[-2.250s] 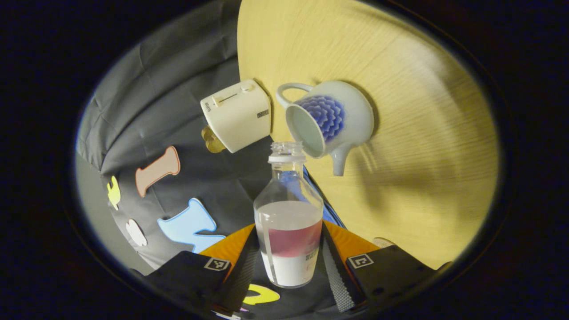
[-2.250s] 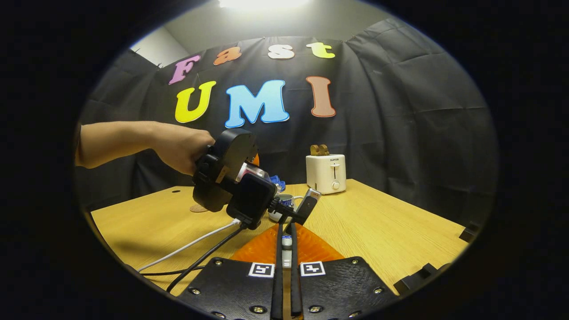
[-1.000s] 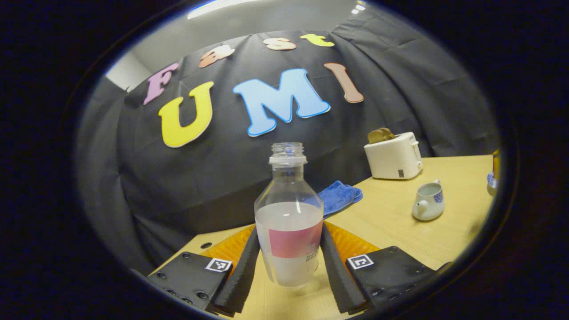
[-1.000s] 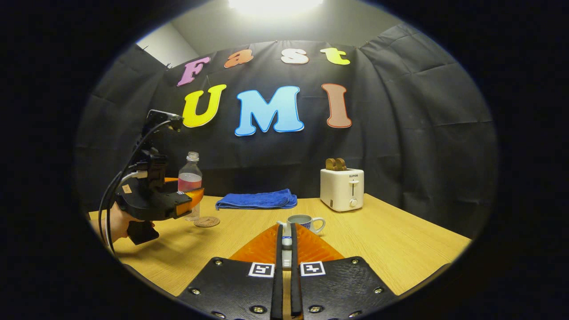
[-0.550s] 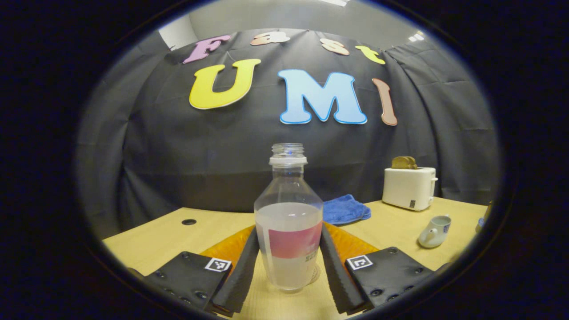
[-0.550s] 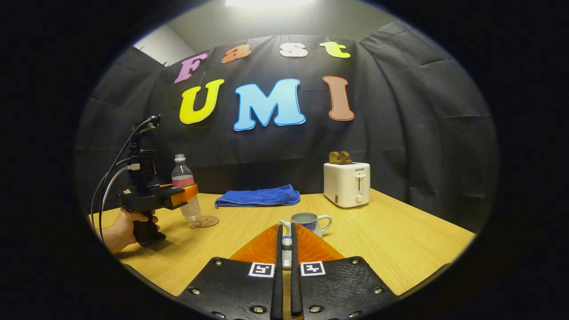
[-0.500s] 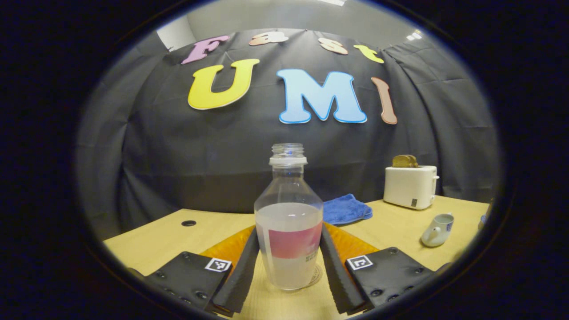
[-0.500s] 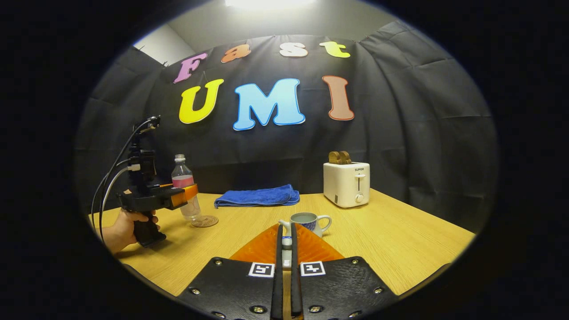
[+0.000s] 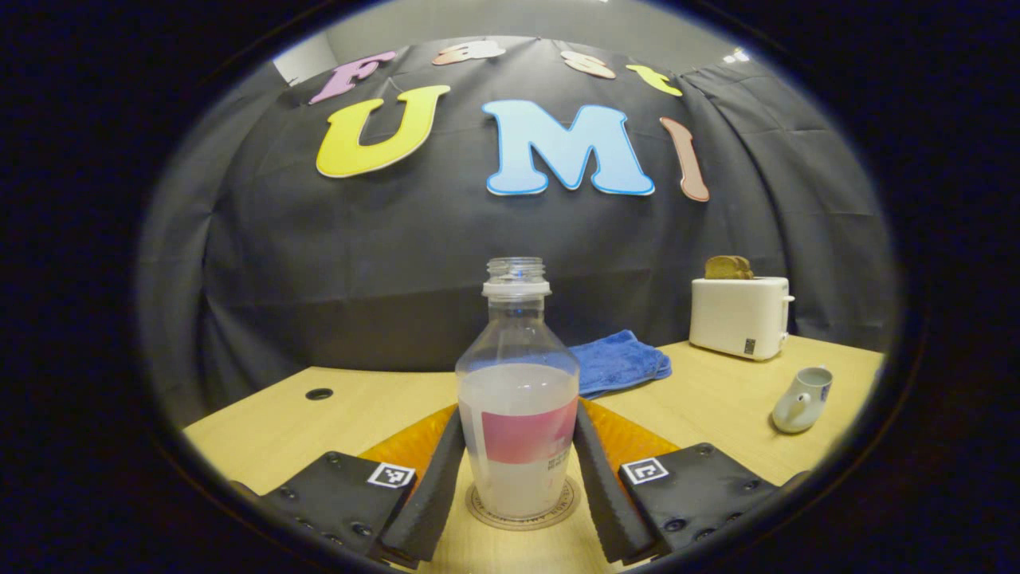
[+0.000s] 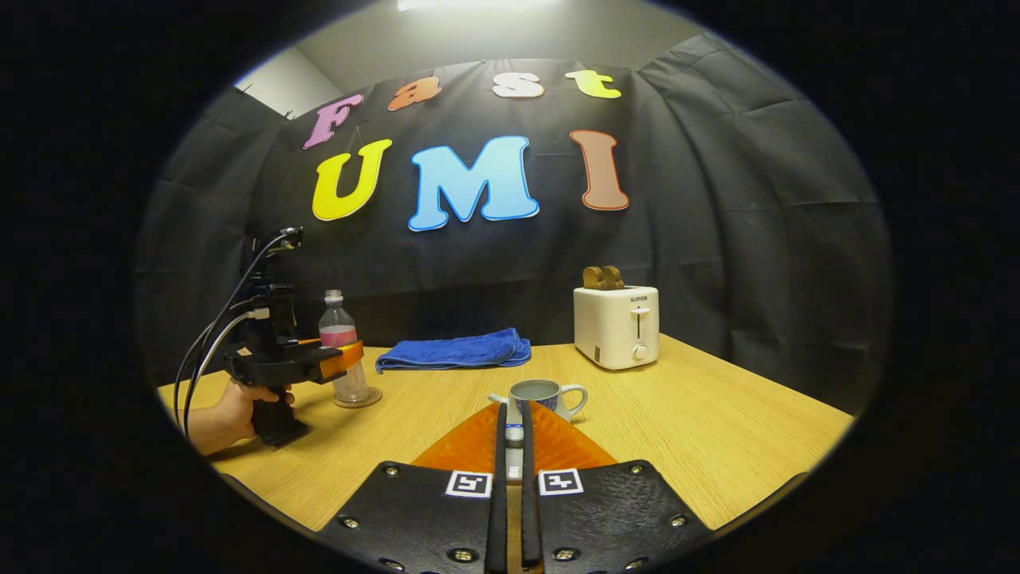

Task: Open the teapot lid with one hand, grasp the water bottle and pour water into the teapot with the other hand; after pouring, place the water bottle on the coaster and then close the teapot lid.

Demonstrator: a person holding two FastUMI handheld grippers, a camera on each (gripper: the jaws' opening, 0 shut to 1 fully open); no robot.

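The clear water bottle (image 9: 518, 414), uncapped and about half full with a pink label, stands upright on the round coaster (image 9: 522, 516). My left gripper (image 9: 518, 416) is shut on it, one finger on each side. In the right gripper view the same bottle (image 10: 341, 339) and coaster (image 10: 358, 401) sit at the table's left, where a hand (image 10: 231, 414) holds that gripper. The open white teapot (image 10: 543, 396) with a blue flower stands mid-table, also at the right in the left gripper view (image 9: 799, 391). My right gripper (image 10: 514, 408) is shut on the small teapot lid (image 10: 514, 434), just in front of the pot.
A white toaster (image 10: 615, 327) with bread in it stands at the back right. A folded blue towel (image 10: 454, 351) lies along the back wall. The wooden table (image 10: 717, 430) has a cable hole (image 9: 319, 394) near its left rear corner.
The bottle was tipped over the teapot, then swung left, came upright and came down onto the coaster. The right gripper has stayed in place holding the lid.
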